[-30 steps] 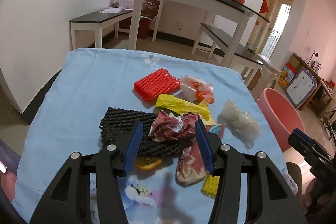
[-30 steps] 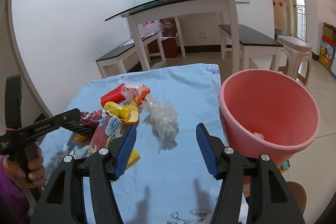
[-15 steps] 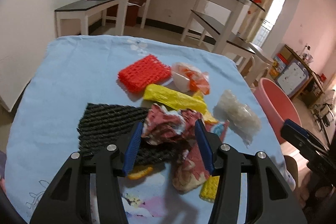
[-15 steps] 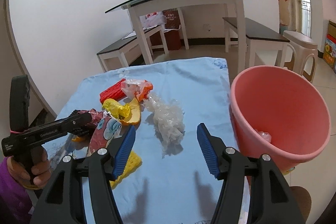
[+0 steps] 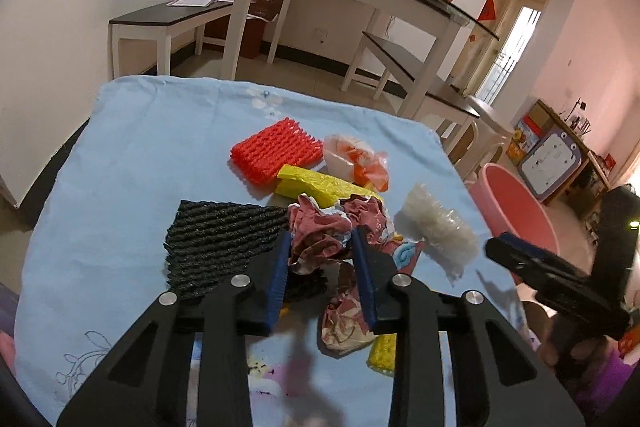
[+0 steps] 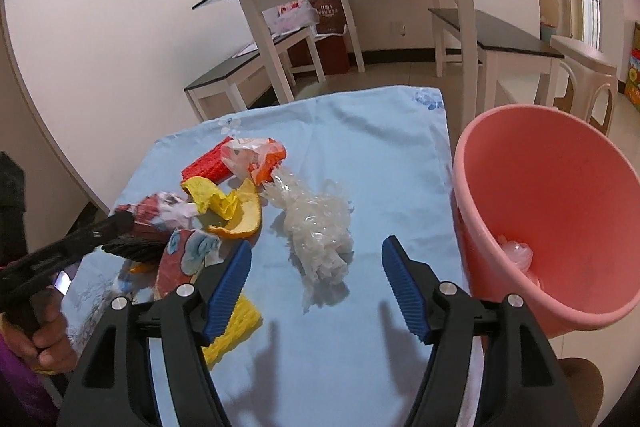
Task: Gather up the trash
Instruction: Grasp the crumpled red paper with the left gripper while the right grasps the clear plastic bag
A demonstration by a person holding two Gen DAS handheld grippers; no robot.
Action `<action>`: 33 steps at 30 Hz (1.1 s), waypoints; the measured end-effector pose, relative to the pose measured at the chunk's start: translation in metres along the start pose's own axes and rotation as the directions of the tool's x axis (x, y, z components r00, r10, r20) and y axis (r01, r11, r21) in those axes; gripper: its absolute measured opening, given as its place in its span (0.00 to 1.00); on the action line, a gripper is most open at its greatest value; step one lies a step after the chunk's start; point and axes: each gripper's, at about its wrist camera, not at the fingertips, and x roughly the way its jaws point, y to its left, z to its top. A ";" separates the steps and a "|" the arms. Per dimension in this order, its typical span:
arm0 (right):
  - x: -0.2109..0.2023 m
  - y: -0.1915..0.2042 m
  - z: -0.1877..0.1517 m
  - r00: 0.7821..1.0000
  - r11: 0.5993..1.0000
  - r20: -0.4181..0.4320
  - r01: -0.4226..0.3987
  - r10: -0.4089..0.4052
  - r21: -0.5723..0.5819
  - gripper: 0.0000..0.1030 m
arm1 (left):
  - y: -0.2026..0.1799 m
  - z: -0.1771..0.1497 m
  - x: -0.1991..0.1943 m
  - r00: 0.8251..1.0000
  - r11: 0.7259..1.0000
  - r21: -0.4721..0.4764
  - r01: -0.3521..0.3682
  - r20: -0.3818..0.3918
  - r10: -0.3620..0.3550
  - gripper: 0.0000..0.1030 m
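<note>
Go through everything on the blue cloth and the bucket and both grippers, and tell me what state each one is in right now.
left gripper: jaws just closing, pads against the crumpled red wrapper
right gripper: open, empty, jaws just opening, behind the clear plastic wad
clear plastic wad: crumpled, loose on the cloth
pink bucket: tilted toward the camera, some clear plastic inside
red foam net: flat, untouched
black foam net: flat, partly under the wrapper
orange peel: curled, loose
</note>
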 end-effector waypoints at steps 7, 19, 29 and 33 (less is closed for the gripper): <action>0.025 0.001 0.001 0.998 1.000 -0.068 -0.020 0.019 -0.013 0.58 | -0.006 -0.001 -0.015 1.000 0.999 0.025 -0.023 0.012 0.023 0.30; 0.034 0.005 0.000 0.994 1.000 -0.104 -0.020 0.018 -0.024 0.13 | -0.013 0.003 -0.029 0.999 1.000 0.012 -0.028 0.034 0.027 0.30; -0.024 -0.005 0.007 0.999 0.999 0.025 -0.036 0.037 -0.024 0.12 | -0.036 0.013 -0.033 0.997 0.999 0.034 -0.002 0.076 -0.001 0.30; -0.044 -0.012 0.008 0.998 1.000 0.059 -0.022 0.023 -0.015 0.12 | -0.054 0.018 -0.033 0.995 0.998 0.063 0.018 0.099 -0.024 0.30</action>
